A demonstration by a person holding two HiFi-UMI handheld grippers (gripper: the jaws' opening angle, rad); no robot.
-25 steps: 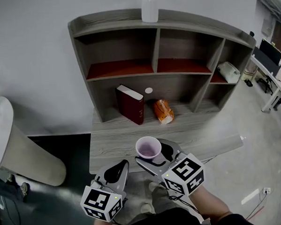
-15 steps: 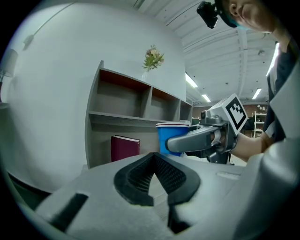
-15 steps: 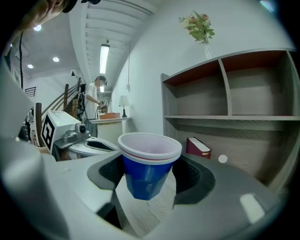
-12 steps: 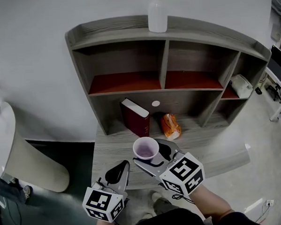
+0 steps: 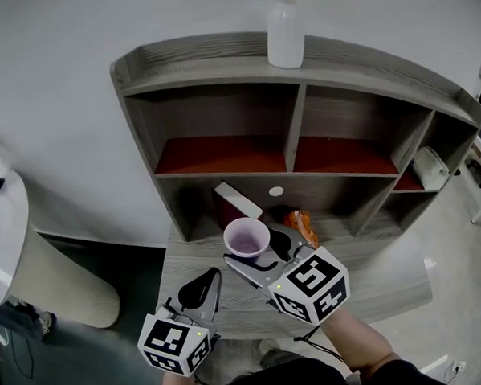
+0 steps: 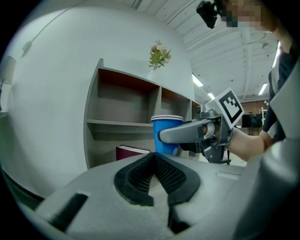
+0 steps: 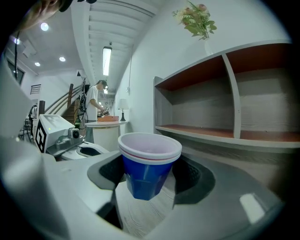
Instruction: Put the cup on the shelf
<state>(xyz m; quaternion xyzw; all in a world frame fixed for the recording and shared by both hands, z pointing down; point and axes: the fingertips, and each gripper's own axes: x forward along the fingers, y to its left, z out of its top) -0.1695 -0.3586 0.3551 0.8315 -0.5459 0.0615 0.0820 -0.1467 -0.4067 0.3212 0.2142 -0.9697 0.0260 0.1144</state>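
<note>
A blue paper cup point(image 5: 247, 237) with a white inside and a red stripe under its rim stands upright between the jaws of my right gripper point(image 5: 259, 249), which is shut on it. The cup hangs above the grey desk point(image 5: 374, 279), in front of the shelf unit's point(image 5: 218, 68) lowest opening. The right gripper view shows the cup point(image 7: 150, 161) clamped at mid-height, with the red-floored middle shelf point(image 7: 220, 133) ahead on the right. My left gripper point(image 5: 203, 280) is shut and empty, low and to the cup's left. The left gripper view shows the cup point(image 6: 166, 133) and the right gripper point(image 6: 206, 133) to its right.
A dark red book point(image 5: 239, 202) and an orange bag point(image 5: 301, 222) lie in the bottom opening behind the cup. A white vase point(image 5: 285, 34) stands on top of the shelf unit. A white object point(image 5: 429, 168) sits in the right side compartment. A white rounded stand point(image 5: 35, 263) is at left.
Both grippers have moved forward toward the shelf unit, the right one carrying the cup. The cup now overlaps the book in the head view. Neither gripper's jaws have changed.
</note>
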